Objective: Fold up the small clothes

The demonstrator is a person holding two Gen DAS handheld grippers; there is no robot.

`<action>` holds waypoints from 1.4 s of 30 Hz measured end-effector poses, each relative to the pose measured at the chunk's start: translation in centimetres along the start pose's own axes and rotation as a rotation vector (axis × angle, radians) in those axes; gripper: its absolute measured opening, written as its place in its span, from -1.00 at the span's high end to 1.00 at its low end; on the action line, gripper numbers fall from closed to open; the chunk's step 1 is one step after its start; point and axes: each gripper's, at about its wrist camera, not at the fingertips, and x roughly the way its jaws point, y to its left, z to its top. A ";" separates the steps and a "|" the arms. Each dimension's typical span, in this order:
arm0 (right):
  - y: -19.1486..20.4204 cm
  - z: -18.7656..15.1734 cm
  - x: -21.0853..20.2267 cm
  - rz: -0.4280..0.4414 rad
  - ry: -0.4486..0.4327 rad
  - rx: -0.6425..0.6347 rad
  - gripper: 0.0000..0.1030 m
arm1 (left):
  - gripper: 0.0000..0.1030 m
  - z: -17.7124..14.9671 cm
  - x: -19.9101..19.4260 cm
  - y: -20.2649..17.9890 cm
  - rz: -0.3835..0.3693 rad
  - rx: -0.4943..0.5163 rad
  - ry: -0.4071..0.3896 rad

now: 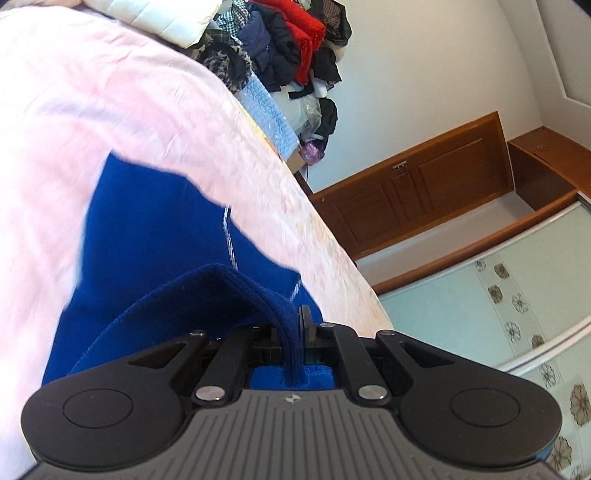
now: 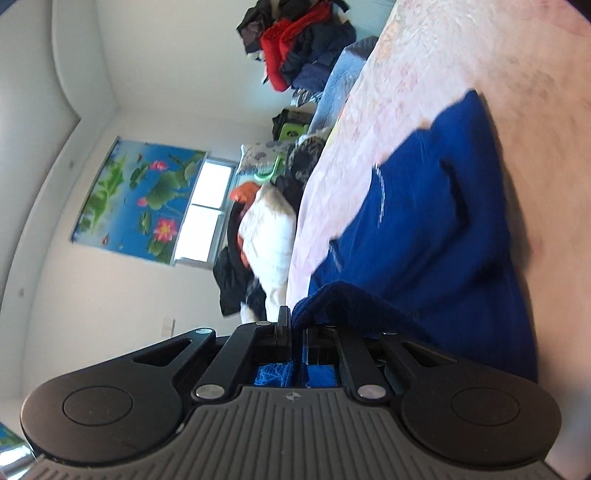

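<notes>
A blue garment is clamped at its ribbed hem by the left gripper, whose jaws are closed tight on the cloth. Another edge of the same garment is pinched in the narrowly closed right gripper. Ahead of both grippers the rest of the garment is spread over a pink bed. A heap of clothes is seen beyond the bed.

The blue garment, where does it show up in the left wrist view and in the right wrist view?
Left wrist: the blue garment fills the lower left-centre, on the pink bedspread.
Right wrist: it fills the centre-right, running down toward the lower right.
Shared landmark: the red clothing in the pile, at the top of both views.
</notes>
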 end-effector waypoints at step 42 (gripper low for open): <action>-0.1 10.6 15.5 -0.656 0.113 -0.635 0.85 | 0.88 5.5 17.4 -0.4 0.666 0.650 0.096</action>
